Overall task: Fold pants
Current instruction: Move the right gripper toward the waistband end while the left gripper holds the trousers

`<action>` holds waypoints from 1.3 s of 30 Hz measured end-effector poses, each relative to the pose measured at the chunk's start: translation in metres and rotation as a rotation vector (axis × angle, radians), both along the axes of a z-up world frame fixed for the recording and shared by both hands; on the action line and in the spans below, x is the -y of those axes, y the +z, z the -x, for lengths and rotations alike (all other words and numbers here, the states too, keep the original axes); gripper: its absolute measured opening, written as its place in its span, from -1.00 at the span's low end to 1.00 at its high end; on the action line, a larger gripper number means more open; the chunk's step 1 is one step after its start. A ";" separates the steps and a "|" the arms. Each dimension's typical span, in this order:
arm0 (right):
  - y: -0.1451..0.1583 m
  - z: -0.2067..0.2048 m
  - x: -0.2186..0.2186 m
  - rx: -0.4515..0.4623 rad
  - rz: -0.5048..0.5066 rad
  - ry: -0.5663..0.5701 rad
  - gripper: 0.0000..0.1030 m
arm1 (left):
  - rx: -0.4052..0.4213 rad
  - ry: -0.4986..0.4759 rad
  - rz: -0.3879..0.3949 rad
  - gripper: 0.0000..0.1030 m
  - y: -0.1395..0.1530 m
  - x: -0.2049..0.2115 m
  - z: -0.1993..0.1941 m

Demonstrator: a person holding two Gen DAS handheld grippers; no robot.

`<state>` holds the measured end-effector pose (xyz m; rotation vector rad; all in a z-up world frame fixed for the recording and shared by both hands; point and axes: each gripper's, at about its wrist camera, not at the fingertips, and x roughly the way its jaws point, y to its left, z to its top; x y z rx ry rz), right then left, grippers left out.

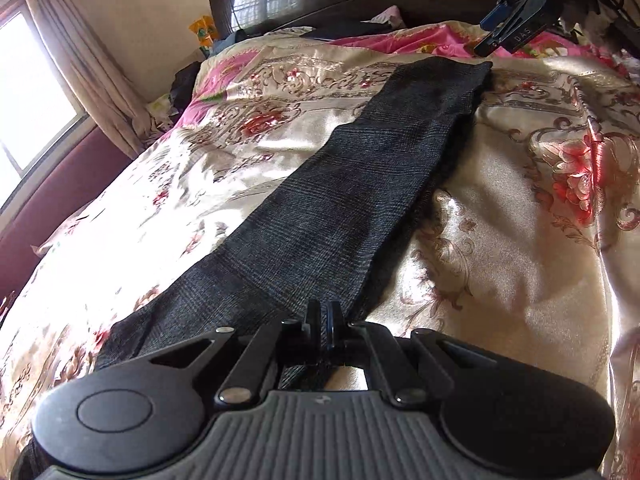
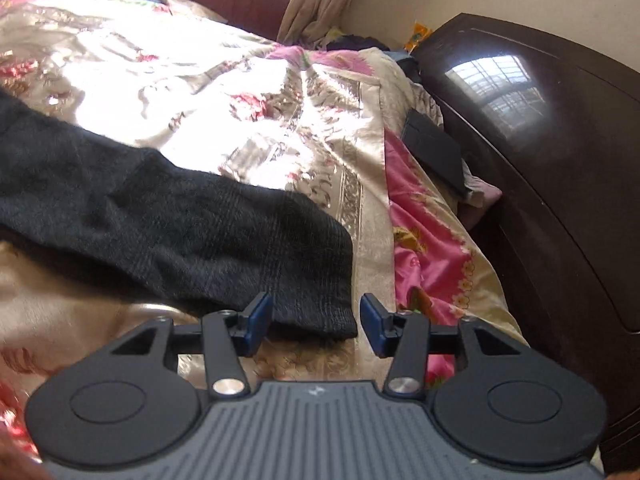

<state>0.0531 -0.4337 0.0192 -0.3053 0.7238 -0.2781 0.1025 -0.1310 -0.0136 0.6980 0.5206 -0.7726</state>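
Note:
Dark grey pants (image 1: 360, 184) lie stretched in a long strip on the floral satin bedspread (image 1: 520, 260). My left gripper (image 1: 325, 320) is shut on the near end of the pants, the fabric pinched between its fingers. The leg cuff end lies far away, close to the right gripper (image 1: 508, 20), which shows at the top right. In the right wrist view the pants (image 2: 180, 224) run from the left to a cuff end just ahead. My right gripper (image 2: 316, 326) is open and empty, its blue pads (image 2: 258, 318) on either side of the cuff corner, slightly above it.
A dark wooden headboard (image 2: 540, 140) stands on the right with a black flat object (image 2: 434, 148) and pink cloth by it. A window and curtain (image 1: 80, 60) are on the left. A maroon padded wall (image 1: 60, 196) borders the bed's far side.

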 end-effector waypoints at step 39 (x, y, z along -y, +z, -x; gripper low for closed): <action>-0.067 -0.347 -0.272 -0.235 -1.259 0.509 -0.08 | 0.029 0.491 0.086 -0.59 -0.037 -0.203 -0.108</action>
